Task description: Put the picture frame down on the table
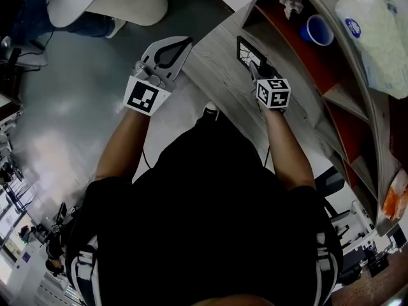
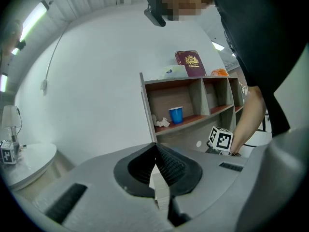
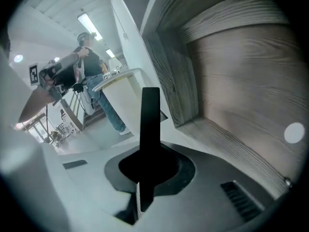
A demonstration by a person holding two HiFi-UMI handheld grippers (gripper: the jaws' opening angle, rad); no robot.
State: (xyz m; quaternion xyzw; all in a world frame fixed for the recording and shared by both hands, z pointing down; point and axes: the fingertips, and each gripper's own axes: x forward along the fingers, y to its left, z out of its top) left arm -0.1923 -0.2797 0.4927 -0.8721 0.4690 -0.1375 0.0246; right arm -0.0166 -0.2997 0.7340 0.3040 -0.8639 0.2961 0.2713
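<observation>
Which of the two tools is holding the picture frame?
The right tool, its jaws shut on the black picture frame; the left tool is shut and empty.

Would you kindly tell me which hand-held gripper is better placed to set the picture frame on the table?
Right: the right hand-held gripper is shut on the picture frame above the table, while the left hand-held gripper is shut on nothing near the table's edge.

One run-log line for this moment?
right hand-held gripper: shut on picture frame | picture frame: over table beside shelf, contact unclear | left hand-held gripper: shut, empty
</observation>
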